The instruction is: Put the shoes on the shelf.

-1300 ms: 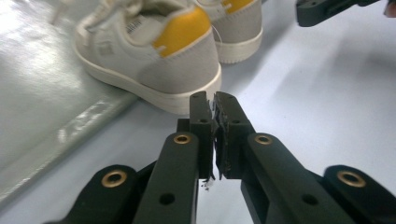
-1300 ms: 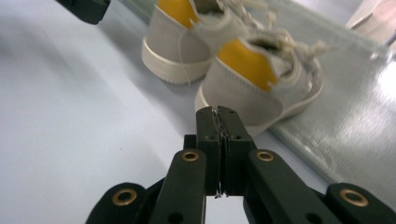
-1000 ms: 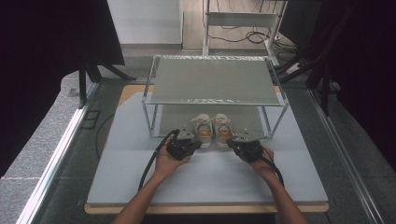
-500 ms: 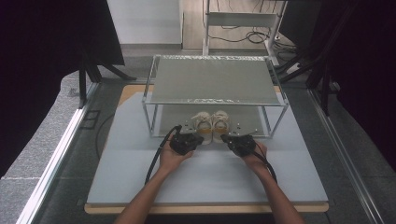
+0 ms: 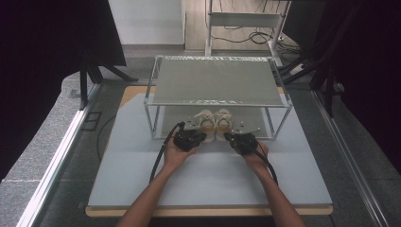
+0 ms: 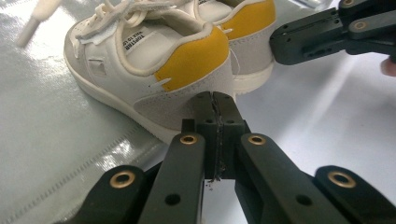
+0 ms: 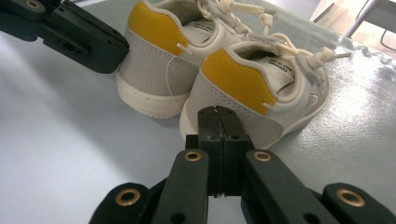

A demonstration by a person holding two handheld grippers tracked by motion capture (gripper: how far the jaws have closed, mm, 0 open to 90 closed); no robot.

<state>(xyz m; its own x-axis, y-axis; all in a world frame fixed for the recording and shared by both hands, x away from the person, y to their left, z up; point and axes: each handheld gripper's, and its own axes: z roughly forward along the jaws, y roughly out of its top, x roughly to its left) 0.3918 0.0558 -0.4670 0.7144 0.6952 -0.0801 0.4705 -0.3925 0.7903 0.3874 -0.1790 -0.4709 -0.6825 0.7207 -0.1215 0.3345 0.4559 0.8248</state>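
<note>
Two small white shoes with yellow heel patches stand side by side under a metal rack, heels toward me: the left shoe (image 5: 204,121) and the right shoe (image 5: 223,121). My left gripper (image 5: 200,135) is shut and empty, its tips against the left shoe's (image 6: 154,65) grey heel. In the left gripper view that gripper (image 6: 214,99) meets the heel low down. My right gripper (image 5: 229,136) is also shut with nothing in it. Its tips (image 7: 218,113) press the heel of the right shoe (image 7: 261,79). The left shoe (image 7: 163,46) stands beside it.
The rack (image 5: 215,80) has a flat mesh top shelf on thin metal legs and stands on a pale mat (image 5: 208,175) over a wooden board. Black cables trail from both grippers across the mat. Dark curtains flank the table.
Both hands have moved forward toward the rack, and the pair of shoes has slid farther in under the shelf ahead of the shut grippers.
</note>
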